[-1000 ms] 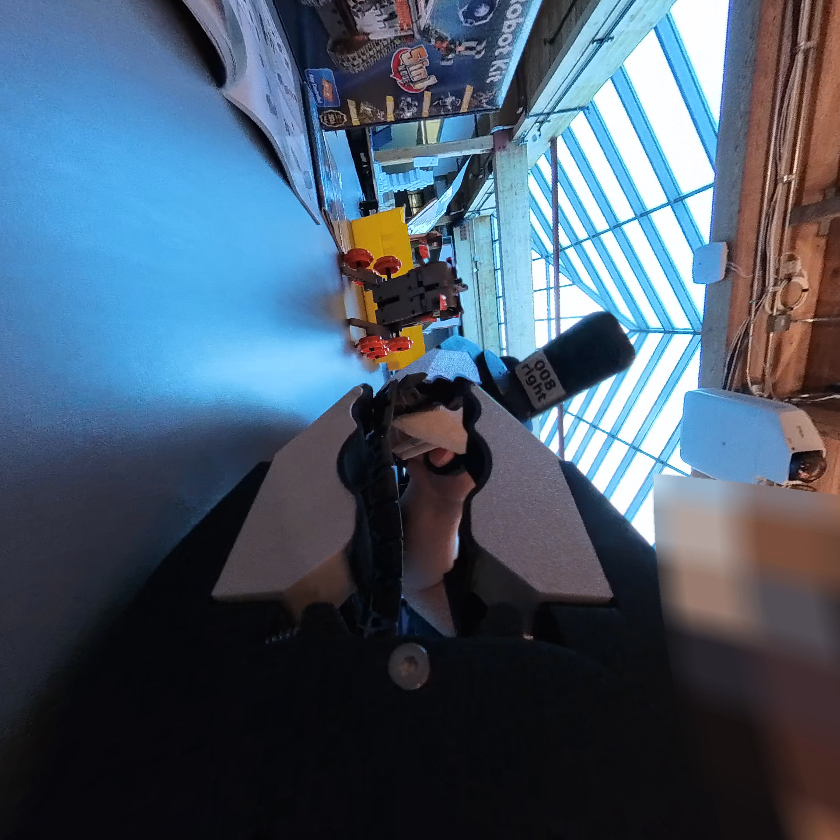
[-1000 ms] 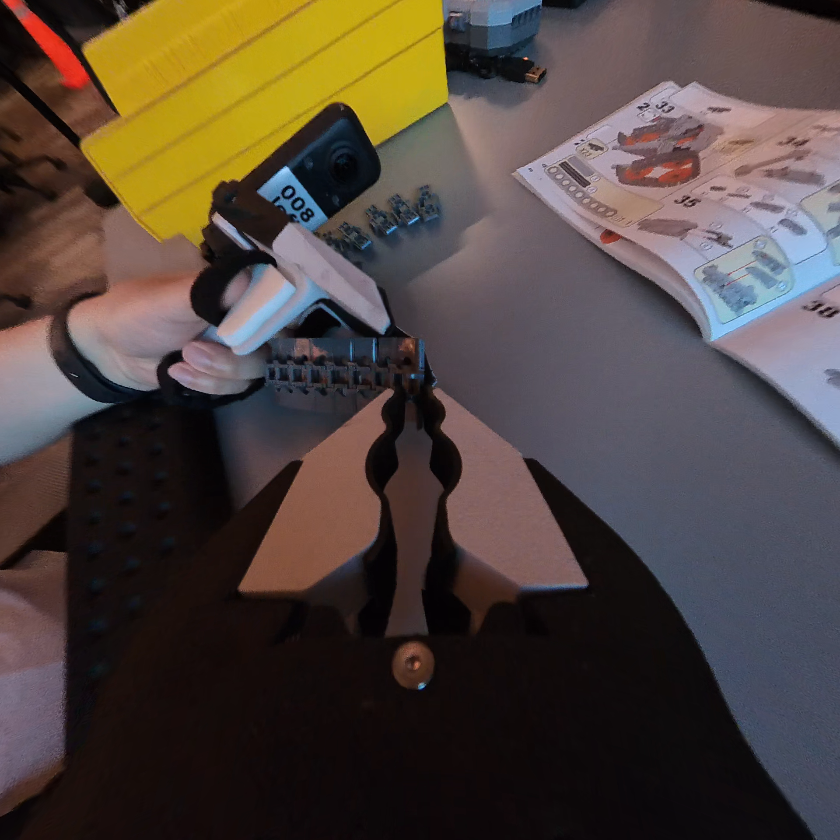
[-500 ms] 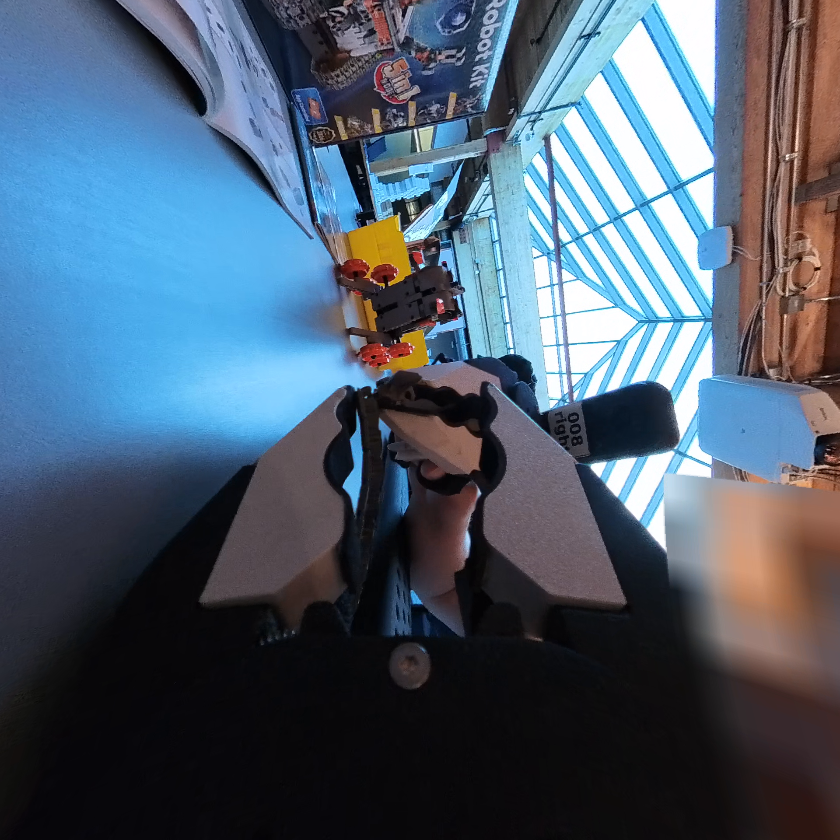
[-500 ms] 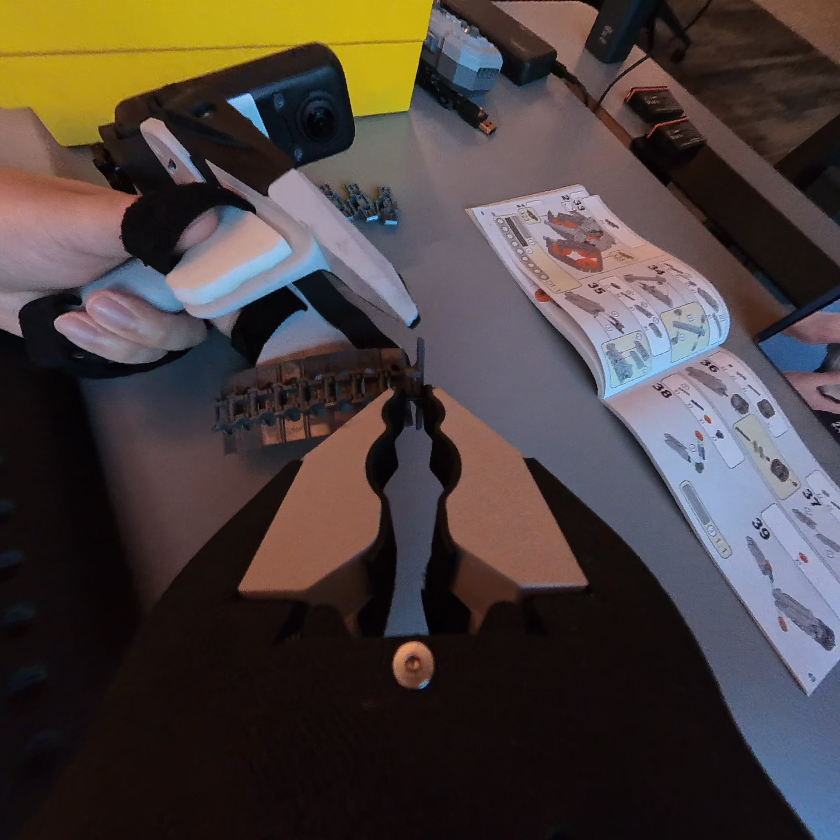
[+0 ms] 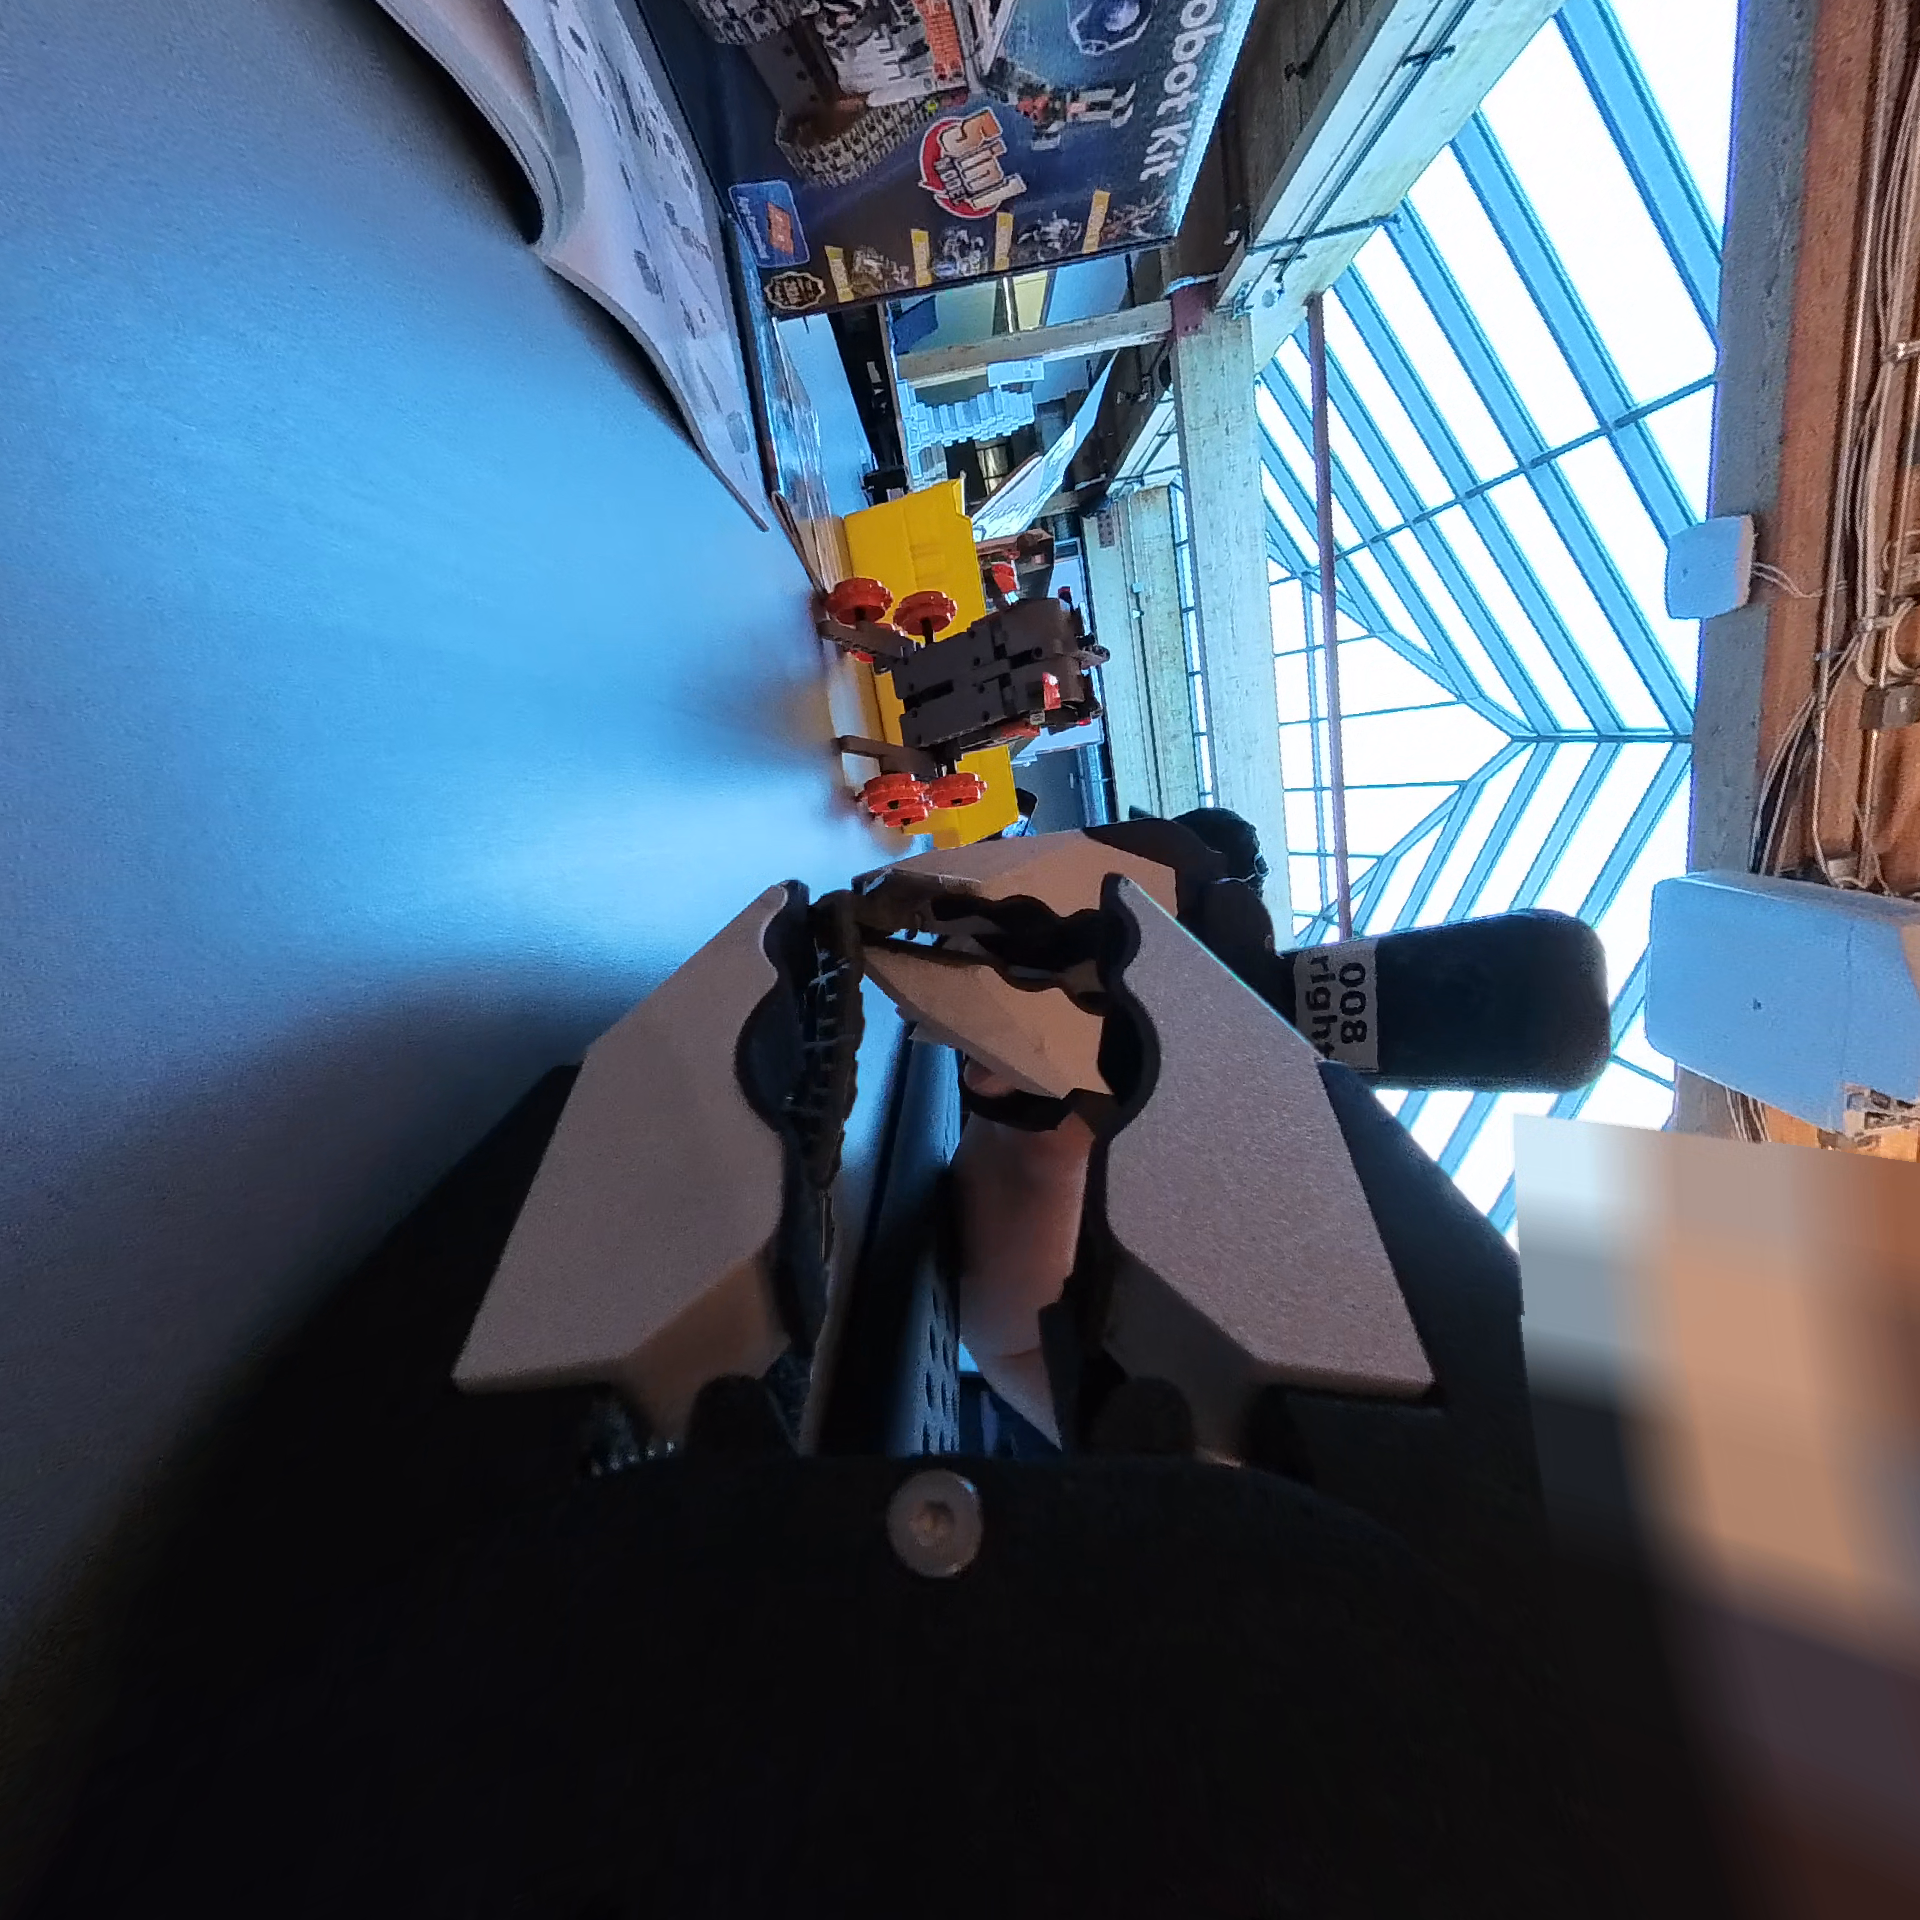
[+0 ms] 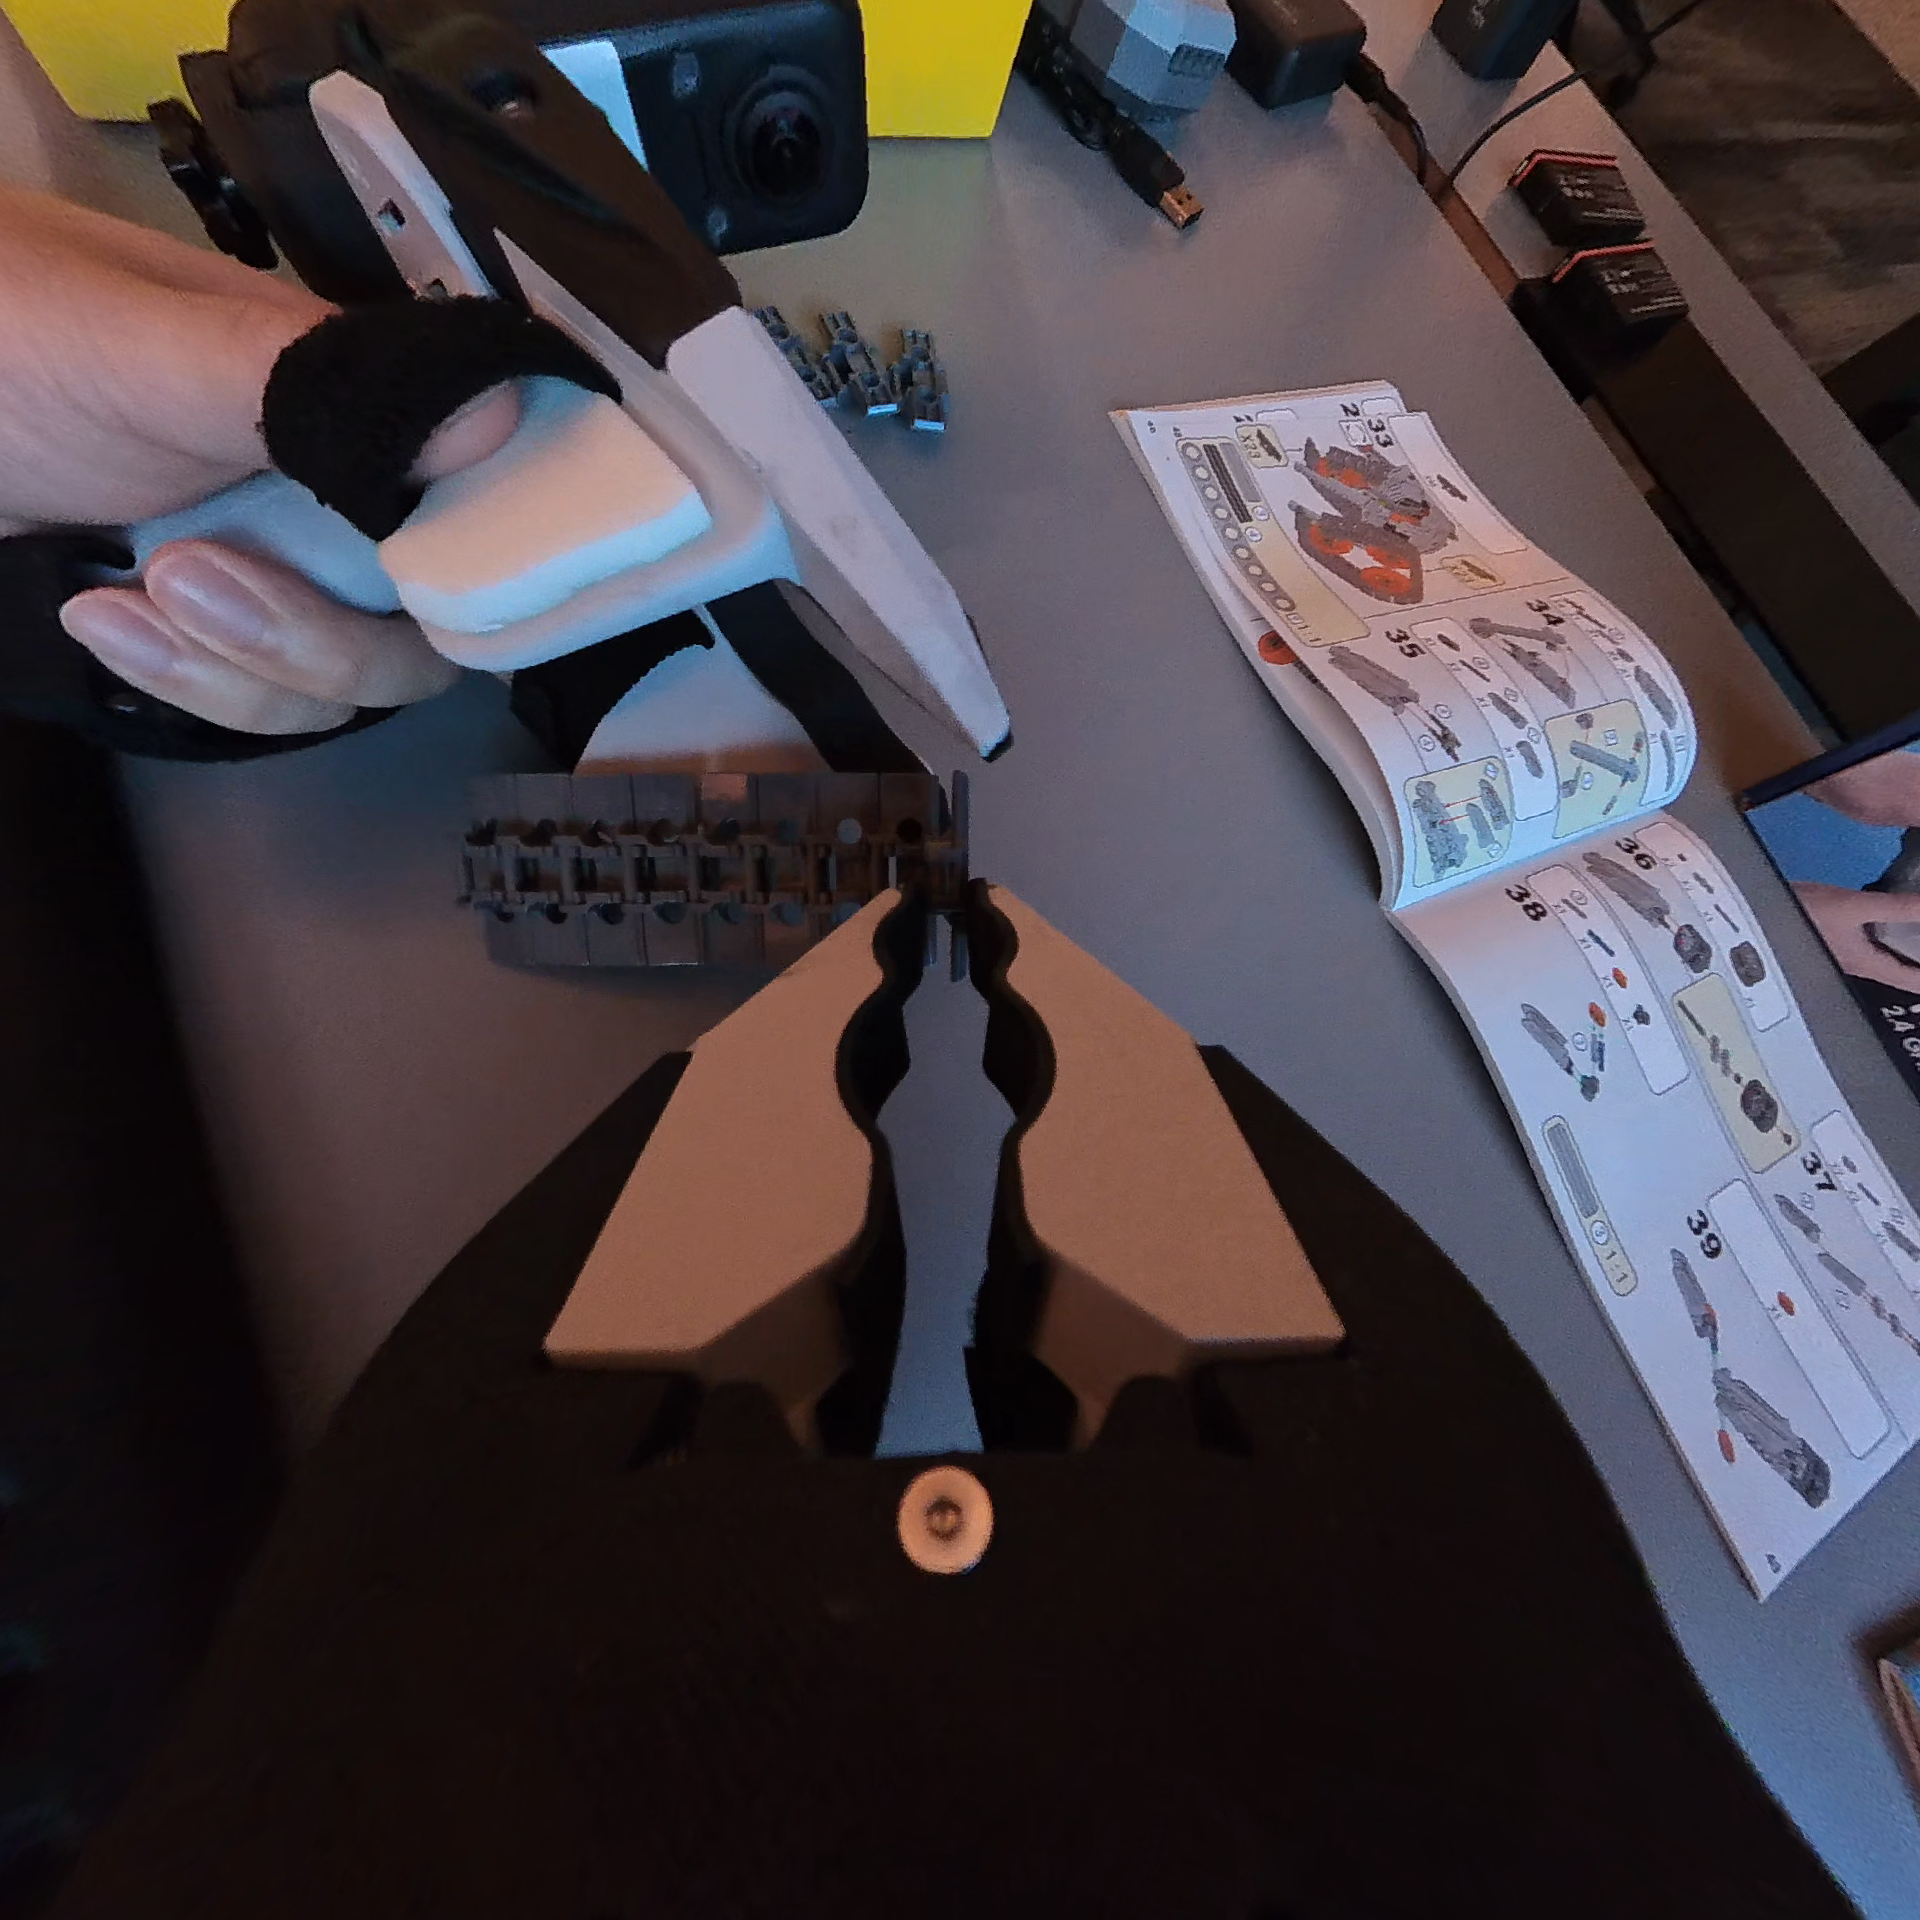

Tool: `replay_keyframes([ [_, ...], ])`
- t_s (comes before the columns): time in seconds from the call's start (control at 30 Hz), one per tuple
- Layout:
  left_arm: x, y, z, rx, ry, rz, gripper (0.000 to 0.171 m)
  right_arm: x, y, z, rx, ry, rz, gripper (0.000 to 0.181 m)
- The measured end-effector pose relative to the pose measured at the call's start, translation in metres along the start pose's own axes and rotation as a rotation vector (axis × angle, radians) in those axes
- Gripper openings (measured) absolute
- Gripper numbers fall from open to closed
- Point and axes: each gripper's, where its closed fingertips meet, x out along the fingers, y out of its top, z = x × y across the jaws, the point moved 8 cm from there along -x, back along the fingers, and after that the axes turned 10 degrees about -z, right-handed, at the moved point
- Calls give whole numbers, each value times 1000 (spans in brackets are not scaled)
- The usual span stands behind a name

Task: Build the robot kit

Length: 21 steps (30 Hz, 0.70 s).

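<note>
A grey toy track strip of linked pieces (image 6: 675,862) lies flat on or just above the grey table (image 6: 1091,727). My right gripper (image 6: 940,904) is shut on the strip's right end link. My left gripper (image 5: 951,894) is open, jaws wide apart. The strip (image 5: 826,1039) runs along the inner side of its left finger (image 5: 665,1122). The right gripper (image 5: 862,920) reaches in between the left jaws. In the right wrist view a hand holds the left gripper, and its upper finger (image 6: 852,540) hovers over the strip without gripping it.
An open instruction booklet (image 6: 1507,831) lies to the right. Loose grey links (image 6: 873,374) sit behind, near a yellow box (image 6: 935,62) and a grey block with a cable (image 6: 1143,42). Another person's hand (image 6: 1860,904) is at the right edge. A toy vehicle with orange wheels (image 5: 977,686) stands farther off. My two grippers' fingertips are within a few centimetres of each other.
My left gripper's jaws have spread wider and no longer pinch the strip. The left gripper now sits closer and higher in the right wrist view. The right gripper stays shut on the end link.
</note>
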Motion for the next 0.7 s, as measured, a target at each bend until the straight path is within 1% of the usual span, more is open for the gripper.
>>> replay_keyframes([
  [0.1, 0, 0, 1, 6, 10, 9, 54, 0, 2, 0, -16, -11, -6, 5],
  [0.23, 1, -1, 6, 86, 78, 3, 51, -1, 4, -1, -41, -37, -18, 5],
  [0.3, 1, -1, 7, 88, 66, 9, 51, -2, 6, -1, -46, -46, -21, 5],
  [0.37, 1, -1, 9, 95, 53, 13, 54, -3, 7, -2, -54, -57, -30, 5],
  [0.5, 3, -2, 7, 122, 105, 2, 54, 1, 8, -4, -87, -73, -86, 5],
  [0.7, 1, -1, 7, 113, 87, 29, 54, 2, 11, -6, -129, -125, -98, 5],
])
